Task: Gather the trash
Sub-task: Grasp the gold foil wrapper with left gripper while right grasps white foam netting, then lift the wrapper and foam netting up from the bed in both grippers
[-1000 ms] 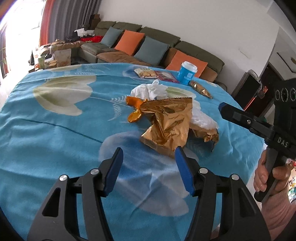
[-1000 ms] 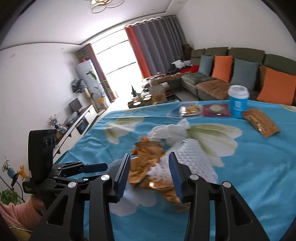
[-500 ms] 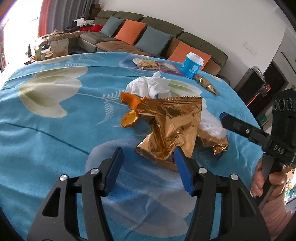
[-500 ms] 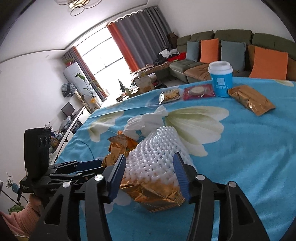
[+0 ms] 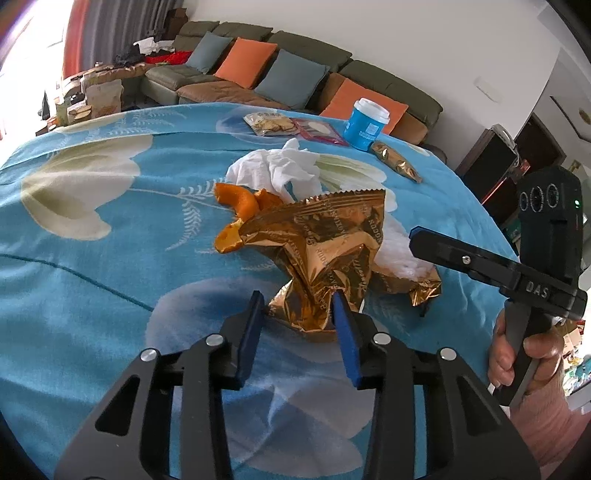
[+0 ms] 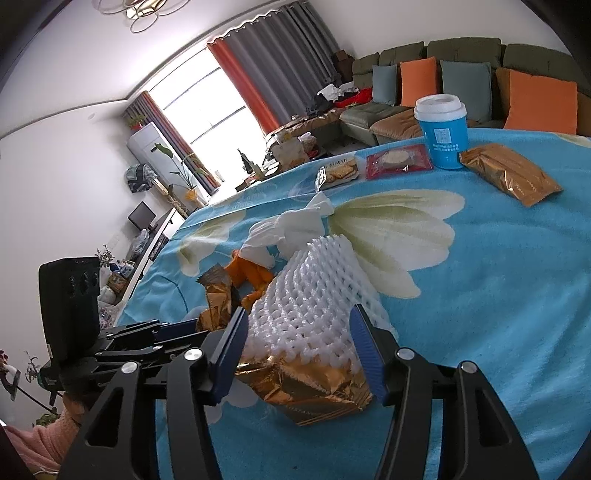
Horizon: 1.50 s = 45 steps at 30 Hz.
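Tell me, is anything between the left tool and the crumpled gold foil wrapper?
Nothing visible is in the way. The left tool already has the near end of the crumpled gold foil wrapper between its jaws, which are closing. The orange peel and white crumpled tissue lie behind the wrapper.

A blue floral cloth [image 6: 498, 280] covers the table. Beyond its far edge stands a dark green sofa [image 5: 314, 70] with 3 orange cushions [image 6: 541, 101] and 2 grey-blue cushions [image 5: 290, 77]. Grey and orange curtains [image 6: 258, 62] frame a bright window [image 6: 207, 110]. A white standing unit [image 6: 147, 151] sits by the wall, a ceiling lamp [image 6: 136, 11] overhead.
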### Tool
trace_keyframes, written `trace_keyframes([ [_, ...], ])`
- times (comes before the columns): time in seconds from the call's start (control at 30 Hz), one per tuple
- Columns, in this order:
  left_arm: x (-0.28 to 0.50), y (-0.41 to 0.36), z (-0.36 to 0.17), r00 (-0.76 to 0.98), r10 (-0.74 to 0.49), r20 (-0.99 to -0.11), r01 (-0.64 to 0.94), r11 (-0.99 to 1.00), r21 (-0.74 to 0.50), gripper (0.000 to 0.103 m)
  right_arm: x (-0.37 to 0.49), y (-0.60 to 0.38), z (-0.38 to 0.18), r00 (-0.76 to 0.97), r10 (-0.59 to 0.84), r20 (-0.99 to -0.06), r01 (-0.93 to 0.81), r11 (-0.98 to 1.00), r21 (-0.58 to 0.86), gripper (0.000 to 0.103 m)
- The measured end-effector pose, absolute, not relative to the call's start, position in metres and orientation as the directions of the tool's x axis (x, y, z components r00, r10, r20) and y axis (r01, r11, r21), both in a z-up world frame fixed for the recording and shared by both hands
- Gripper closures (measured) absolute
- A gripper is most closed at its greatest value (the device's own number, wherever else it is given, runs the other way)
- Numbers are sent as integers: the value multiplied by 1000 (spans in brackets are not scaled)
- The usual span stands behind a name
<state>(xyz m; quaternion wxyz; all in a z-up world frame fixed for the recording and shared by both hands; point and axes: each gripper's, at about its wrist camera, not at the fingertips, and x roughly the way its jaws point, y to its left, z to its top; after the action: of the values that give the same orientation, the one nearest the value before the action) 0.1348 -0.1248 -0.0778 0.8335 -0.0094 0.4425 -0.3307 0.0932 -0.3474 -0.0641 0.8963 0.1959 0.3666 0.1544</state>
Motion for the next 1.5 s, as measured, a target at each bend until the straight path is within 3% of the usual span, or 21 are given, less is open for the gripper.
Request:
trace_keyframes([
  [0.5, 109, -88, -58, 478, -553, -683, 542, 797, -266, 66, 105, -343, -71, 654, 400, -642, -104, 888, 448, 49],
  [0.63, 105, -75, -58, 491, -547, -678, 525, 807, -271, 66, 106, -341, -75, 633, 411, -656, -109, 886, 450, 63],
  [0.77, 103, -64, -60, 497, -545, -675, 508, 814, -283, 66, 104, -342, -74, 629, 425, -651, -121, 881, 458, 85],
  [1.03, 92, -39, -60, 522, -533, -665, 484, 828, -284, 68, 97, -335, -62, 655, 421, -627, -140, 884, 447, 100],
  [1.5, 75, 2, -54, 571, -505, -647, 440, 854, -278, 68, 85, -332, -31, 723, 378, -578, -149, 902, 405, 99],
])
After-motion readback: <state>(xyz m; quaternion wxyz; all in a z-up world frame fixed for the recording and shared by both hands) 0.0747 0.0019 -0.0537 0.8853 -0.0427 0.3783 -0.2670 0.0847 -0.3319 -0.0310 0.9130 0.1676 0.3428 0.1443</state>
